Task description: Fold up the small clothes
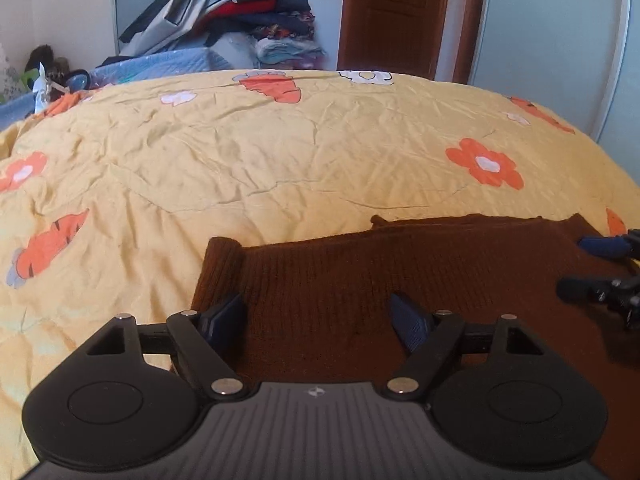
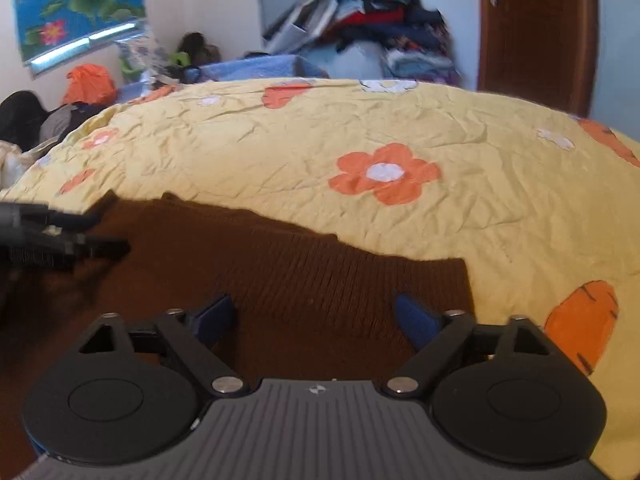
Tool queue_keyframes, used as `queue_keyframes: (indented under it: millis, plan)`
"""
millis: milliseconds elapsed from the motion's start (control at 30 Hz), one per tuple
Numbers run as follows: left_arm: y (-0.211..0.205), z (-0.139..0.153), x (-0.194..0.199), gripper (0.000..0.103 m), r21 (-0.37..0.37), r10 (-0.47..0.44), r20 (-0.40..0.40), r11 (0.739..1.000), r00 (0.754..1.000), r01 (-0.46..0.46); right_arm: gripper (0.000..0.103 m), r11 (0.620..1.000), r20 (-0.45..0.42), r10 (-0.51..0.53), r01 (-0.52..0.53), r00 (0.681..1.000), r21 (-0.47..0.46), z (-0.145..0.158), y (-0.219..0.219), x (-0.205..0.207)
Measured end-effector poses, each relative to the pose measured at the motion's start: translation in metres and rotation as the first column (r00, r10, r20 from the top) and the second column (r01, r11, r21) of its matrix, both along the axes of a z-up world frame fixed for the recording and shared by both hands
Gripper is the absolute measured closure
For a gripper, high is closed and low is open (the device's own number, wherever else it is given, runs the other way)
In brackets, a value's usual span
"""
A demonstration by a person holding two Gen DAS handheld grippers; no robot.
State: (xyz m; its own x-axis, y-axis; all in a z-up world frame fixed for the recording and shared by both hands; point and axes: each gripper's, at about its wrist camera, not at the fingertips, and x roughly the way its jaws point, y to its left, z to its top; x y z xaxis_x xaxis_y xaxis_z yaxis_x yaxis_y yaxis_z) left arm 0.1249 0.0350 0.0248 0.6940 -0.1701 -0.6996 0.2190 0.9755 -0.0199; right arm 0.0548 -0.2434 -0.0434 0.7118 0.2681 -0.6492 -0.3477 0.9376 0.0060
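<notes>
The sweater (image 1: 400,276) lies flat on the bed (image 1: 240,152), apparently part-folded (tidy edges); left gripper (image 1: 320,320) and right gripper (image 2: 316,320) are spread apart, empty.

The brown knit garment (image 1: 360,280) runs under the left tool (image 1: 318,320), its near part hidden (lower edge cut off); beyond the right tool (image 2: 316,320), the clothes heap (image 2: 372,20) is blurred.

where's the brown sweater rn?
The brown sweater lies flat on the near edge of the yellow flowered bedspread, under the open left gripper and right gripper.
</notes>
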Motion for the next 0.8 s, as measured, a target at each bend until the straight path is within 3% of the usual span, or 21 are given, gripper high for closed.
queue_keyframes:
  millis: [100,167,233,267,367,433,533,567,633,700,800]
  plan:
    - [0.003,0.009,-0.015,0.024,0.001,0.063,0.045,0.998,0.997,-0.063,0.006,1.0,-0.006,-0.004,0.004,1.0,-0.016,0.001,0.005,0.0]
    - [0.019,0.022,-0.042,0.024,-0.077,0.123,0.105,0.99,0.987,-0.116,0.002,0.998,-0.008,0.008,-0.009,1.0,-0.06,-0.001,0.012,0.0]
    - [0.047,0.036,-0.084,0.023,-0.207,0.21,0.134,0.962,0.968,-0.18,0.001,0.997,-0.005,0.009,-0.009,1.0,-0.072,-0.001,0.014,-0.001]
    - [0.062,0.039,-0.106,0.021,-0.28,0.271,0.127,0.933,0.954,-0.227,0.001,0.998,-0.002,0.006,-0.006,1.0,-0.068,-0.001,0.013,-0.002]
    - [0.102,0.038,-0.167,0.019,-0.458,0.427,0.043,0.812,0.903,-0.362,0.0,0.999,0.003,-0.003,0.003,1.0,-0.049,0.0,0.01,-0.005]
    - [0.12,0.028,-0.202,0.019,-0.514,0.507,-0.062,0.722,0.86,-0.463,0.0,0.999,0.001,-0.001,0.001,1.0,-0.041,0.0,0.009,-0.004]
    - [0.134,0.01,-0.235,0.019,-0.585,0.536,-0.22,0.596,0.815,-0.55,0.0,0.999,0.001,0.0,0.0,1.0,-0.037,0.001,0.009,-0.005]
    - [0.133,0.007,-0.24,0.019,-0.613,0.521,-0.228,0.579,0.822,-0.537,0.0,0.999,0.001,0.0,0.0,1.0,-0.033,0.001,0.008,-0.005]
    - [0.125,0.006,-0.236,0.019,-0.634,0.473,-0.254,0.578,0.844,-0.514,0.0,1.0,0.001,-0.001,0.001,1.0,-0.027,0.001,0.008,-0.005]
    - [0.115,0.002,-0.225,0.019,-0.675,0.406,-0.286,0.558,0.868,-0.483,0.0,1.0,0.002,-0.002,0.002,1.0,-0.023,0.001,0.008,-0.006]
    - [0.099,-0.002,-0.215,0.022,-0.671,0.422,-0.275,0.559,0.864,-0.487,0.0,1.0,0.003,-0.004,0.004,1.0,-0.014,0.001,0.007,-0.007]
